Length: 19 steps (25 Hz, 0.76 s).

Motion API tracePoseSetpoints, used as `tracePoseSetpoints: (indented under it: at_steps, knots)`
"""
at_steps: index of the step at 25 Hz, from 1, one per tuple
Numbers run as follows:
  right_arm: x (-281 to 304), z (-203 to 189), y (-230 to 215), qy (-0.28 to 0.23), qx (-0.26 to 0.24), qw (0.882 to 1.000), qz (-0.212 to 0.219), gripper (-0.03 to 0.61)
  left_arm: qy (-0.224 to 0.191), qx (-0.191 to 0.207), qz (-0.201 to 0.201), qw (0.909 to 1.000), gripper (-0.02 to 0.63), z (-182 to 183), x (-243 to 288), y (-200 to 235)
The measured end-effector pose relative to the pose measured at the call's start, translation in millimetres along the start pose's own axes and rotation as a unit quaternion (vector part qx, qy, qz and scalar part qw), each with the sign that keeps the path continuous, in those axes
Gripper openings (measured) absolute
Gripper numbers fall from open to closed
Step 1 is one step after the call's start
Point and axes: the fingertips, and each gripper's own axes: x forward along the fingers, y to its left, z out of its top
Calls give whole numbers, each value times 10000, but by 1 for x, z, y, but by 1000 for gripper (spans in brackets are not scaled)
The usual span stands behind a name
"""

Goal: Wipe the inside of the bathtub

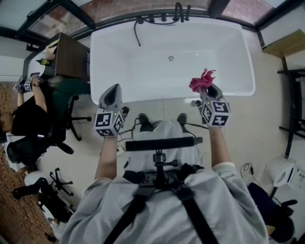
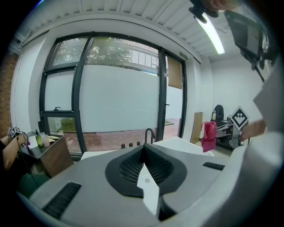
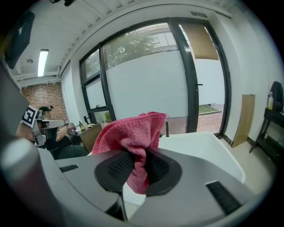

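Observation:
A white bathtub (image 1: pixel 143 71) lies ahead of me, with a drain (image 1: pixel 170 58) in its floor and dark taps (image 1: pixel 180 11) at its far rim. My right gripper (image 1: pixel 206 89) is shut on a pink cloth (image 1: pixel 201 81), held above the tub's near rim at the right. In the right gripper view the pink cloth (image 3: pixel 133 137) bunches up between the dark pads, with the bathtub (image 3: pixel 199 146) behind. My left gripper (image 1: pixel 111 95) is shut with nothing in it, over the near rim at the left. The left gripper view shows its pads (image 2: pixel 128 167) pressed together and the taps (image 2: pixel 150 133) beyond.
A brown desk (image 1: pixel 71 56) stands left of the tub, with a seated person (image 1: pixel 28 114) and office chairs beside it. Dark window frames (image 1: pixel 143 12) run behind the tub. A black rack (image 1: pixel 293 105) and wooden board (image 1: pixel 288 45) are at the right.

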Motion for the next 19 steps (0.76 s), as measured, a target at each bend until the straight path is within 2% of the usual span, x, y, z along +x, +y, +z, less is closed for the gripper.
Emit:
tracePoseSetpoints:
  at_steps: [19]
  knots:
    - [-7,-8,31,10,-196,9997,125,60,-10,-12,-9,10000,6,-13,-19,1]
